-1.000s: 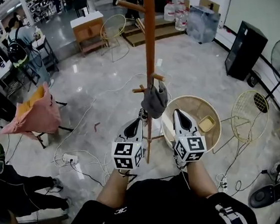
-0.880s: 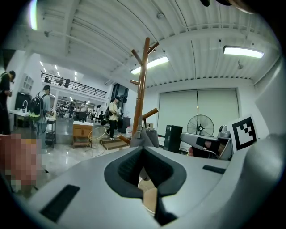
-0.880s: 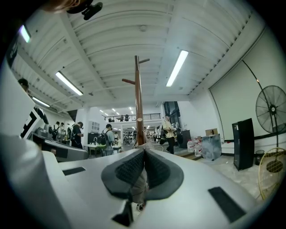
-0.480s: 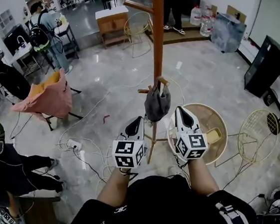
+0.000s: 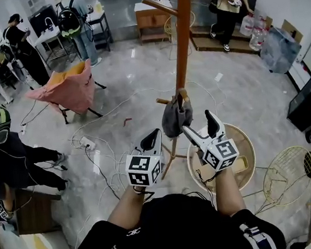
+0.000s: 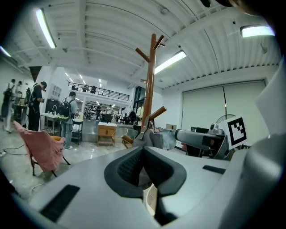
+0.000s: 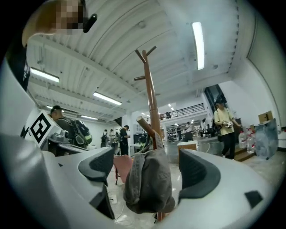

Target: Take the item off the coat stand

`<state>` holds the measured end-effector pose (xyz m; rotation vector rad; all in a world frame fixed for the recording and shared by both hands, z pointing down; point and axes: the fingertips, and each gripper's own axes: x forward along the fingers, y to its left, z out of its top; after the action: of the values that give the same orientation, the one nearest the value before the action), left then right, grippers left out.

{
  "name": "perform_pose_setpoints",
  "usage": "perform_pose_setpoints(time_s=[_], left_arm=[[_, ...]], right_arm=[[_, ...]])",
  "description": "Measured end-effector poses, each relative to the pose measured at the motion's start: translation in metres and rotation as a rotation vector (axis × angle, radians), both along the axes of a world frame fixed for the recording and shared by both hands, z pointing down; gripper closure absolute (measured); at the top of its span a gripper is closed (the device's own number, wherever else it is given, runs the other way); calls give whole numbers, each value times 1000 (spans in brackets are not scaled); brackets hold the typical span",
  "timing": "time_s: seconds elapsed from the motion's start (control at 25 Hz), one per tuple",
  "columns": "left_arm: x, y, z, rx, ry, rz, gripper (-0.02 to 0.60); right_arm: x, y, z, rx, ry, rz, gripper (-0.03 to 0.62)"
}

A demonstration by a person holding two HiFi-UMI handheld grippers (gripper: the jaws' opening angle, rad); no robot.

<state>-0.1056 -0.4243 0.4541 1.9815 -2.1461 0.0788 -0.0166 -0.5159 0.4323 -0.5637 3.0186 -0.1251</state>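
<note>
A grey fabric item (image 5: 175, 119) hangs from a low peg of the wooden coat stand (image 5: 182, 40), straight ahead of me. My right gripper (image 5: 198, 124) is just right of it and its jaws are opening. In the right gripper view the grey item (image 7: 149, 182) hangs between the spread pads (image 7: 198, 173) without being pressed, still on its peg on the stand (image 7: 151, 96). My left gripper (image 5: 152, 139) is shut and empty, below and left of the item. The left gripper view shows the stand (image 6: 149, 89) and the item (image 6: 153, 137) beyond its shut jaws.
A round wicker basket (image 5: 243, 138) sits on the floor under my right gripper, and a wire chair (image 5: 286, 173) is further right. A pink cloth (image 5: 68, 90) covers a chair at the left. Cables (image 5: 104, 155) trail over the floor. People stand at the left and back.
The right gripper's jaws have spread apart and it has swung toward the grey item. The left gripper has stayed shut in place. My head view has shifted forward.
</note>
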Motion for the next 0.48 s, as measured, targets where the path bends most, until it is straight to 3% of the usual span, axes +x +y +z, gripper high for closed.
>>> perform_pose_setpoints(time_s=[0.28, 0.48], left_arm=[[3, -6, 0, 3, 3, -125, 570], [6, -1, 20, 0, 14, -221, 569]], right_arm=[[-24, -22, 25, -12, 139, -259, 75], [-38, -44, 60, -41, 204, -344, 71]])
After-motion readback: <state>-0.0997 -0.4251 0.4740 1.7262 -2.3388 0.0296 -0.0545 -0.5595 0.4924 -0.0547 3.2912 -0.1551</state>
